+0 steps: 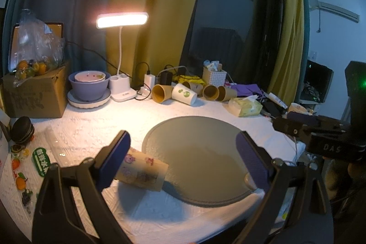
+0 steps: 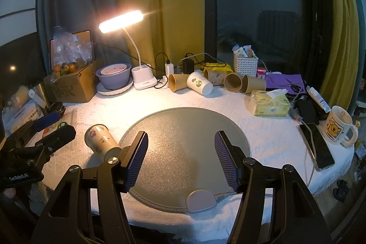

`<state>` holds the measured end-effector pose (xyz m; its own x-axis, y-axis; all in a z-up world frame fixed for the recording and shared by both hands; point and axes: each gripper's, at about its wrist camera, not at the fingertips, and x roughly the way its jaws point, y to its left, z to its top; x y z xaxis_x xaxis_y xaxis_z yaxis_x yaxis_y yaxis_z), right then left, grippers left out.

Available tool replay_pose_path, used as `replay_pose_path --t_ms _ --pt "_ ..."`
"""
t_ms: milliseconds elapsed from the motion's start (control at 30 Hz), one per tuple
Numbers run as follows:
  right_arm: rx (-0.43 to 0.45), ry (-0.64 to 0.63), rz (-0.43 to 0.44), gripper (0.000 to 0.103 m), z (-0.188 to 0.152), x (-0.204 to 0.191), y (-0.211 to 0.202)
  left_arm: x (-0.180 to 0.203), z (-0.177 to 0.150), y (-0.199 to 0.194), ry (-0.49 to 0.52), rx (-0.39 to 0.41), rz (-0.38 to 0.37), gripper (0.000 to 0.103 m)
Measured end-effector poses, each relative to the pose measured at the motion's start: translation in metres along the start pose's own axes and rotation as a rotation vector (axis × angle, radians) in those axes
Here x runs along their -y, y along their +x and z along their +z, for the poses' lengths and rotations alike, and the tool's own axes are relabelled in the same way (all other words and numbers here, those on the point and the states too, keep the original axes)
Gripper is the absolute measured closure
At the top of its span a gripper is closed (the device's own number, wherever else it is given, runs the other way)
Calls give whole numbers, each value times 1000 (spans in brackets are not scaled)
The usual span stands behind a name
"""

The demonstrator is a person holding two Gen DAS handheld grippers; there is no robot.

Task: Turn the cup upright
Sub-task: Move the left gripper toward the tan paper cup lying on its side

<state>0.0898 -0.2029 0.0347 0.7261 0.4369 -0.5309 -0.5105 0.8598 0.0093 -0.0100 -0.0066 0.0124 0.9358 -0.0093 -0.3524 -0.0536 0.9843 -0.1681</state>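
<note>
A paper cup with a floral print [image 1: 143, 172] lies on its side on the white cloth at the left edge of the round grey mat [image 1: 196, 152]. In the right wrist view the cup [image 2: 100, 141] lies left of the mat [image 2: 185, 141]. My left gripper [image 1: 183, 159] is open, its left finger partly covering one end of the cup; the cup is not held. It also shows at the left of the right wrist view [image 2: 51, 126]. My right gripper [image 2: 180, 159] is open and empty above the mat's near part; it shows at the right of the left wrist view [image 1: 297, 124].
Several paper cups [image 2: 199, 82] lie at the back near a desk lamp [image 2: 143, 79], stacked bowls [image 2: 114, 77] and a cardboard box [image 2: 71, 86]. A tissue pack [image 2: 270, 102], a phone [image 2: 316, 148] and a mug [image 2: 338, 129] sit on the right.
</note>
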Motion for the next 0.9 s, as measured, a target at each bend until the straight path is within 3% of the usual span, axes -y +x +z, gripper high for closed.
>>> replay_pose_path --t_ms 567,900 --pt "-26 -11 34 39 6 12 20 10 5 24 -43 -79 53 9" --pt "-76 -46 125 39 14 27 60 4 1 52 -120 -119 166 9"
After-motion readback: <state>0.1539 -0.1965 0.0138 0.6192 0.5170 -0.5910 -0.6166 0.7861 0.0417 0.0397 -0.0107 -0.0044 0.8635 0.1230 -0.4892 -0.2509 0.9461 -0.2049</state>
